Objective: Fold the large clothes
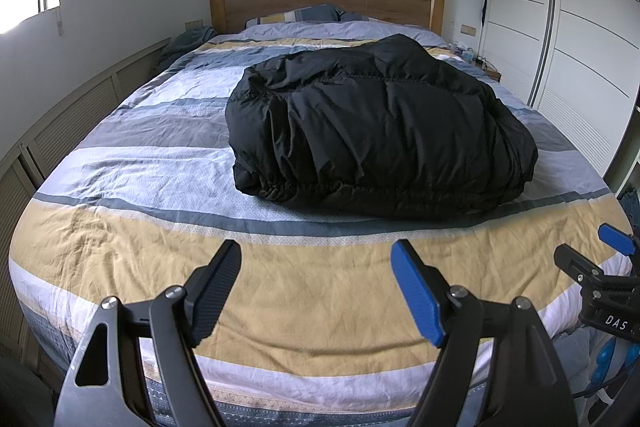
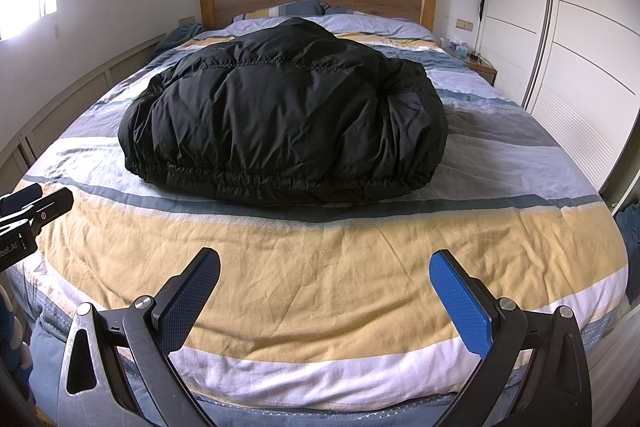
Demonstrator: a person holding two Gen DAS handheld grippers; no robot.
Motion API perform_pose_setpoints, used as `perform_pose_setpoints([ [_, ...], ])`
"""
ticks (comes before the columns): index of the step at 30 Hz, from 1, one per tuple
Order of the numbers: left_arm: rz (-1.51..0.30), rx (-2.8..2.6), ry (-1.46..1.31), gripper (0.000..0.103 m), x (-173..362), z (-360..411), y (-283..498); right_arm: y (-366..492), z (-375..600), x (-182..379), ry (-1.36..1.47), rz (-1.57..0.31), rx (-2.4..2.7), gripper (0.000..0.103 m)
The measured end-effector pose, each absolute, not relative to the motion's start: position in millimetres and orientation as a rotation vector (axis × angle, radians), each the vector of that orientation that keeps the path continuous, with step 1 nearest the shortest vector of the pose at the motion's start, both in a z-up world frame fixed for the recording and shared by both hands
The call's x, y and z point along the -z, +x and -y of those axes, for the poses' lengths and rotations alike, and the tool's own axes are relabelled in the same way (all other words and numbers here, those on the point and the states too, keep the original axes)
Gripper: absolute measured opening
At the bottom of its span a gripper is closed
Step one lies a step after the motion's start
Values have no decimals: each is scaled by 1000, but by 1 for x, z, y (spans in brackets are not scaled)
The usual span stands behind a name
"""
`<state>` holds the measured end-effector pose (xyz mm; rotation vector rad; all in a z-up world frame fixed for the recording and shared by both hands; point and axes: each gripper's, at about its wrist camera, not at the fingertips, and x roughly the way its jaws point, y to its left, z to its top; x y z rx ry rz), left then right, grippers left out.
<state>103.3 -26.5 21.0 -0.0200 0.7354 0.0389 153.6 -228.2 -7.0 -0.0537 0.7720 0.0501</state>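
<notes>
A black puffy jacket [image 1: 380,131] lies folded in a thick bundle on the striped bed cover [image 1: 160,251], its elastic hem facing me. In the right wrist view the same jacket [image 2: 284,123] fills the middle of the bed [image 2: 360,267]. My left gripper [image 1: 316,259] hovers over the yellow stripe near the foot of the bed, open, with nothing between its fingers. My right gripper [image 2: 324,267] is also open and empty, short of the jacket. Each gripper shows at the edge of the other's view: the right gripper [image 1: 592,259], the left gripper [image 2: 36,203].
A wooden headboard [image 1: 326,1] and pillows [image 1: 296,15] stand at the far end. White wardrobe doors [image 1: 580,27] run along the right side, slatted panels [image 1: 72,123] along the left. A nightstand with small items [image 2: 476,61] sits at the far right.
</notes>
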Motion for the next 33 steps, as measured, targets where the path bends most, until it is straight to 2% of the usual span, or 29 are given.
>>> perform_pose_setpoints([
  [33, -743, -20, -68, 76, -21, 15, 101, 148, 232, 5, -62, -762, -26, 103],
])
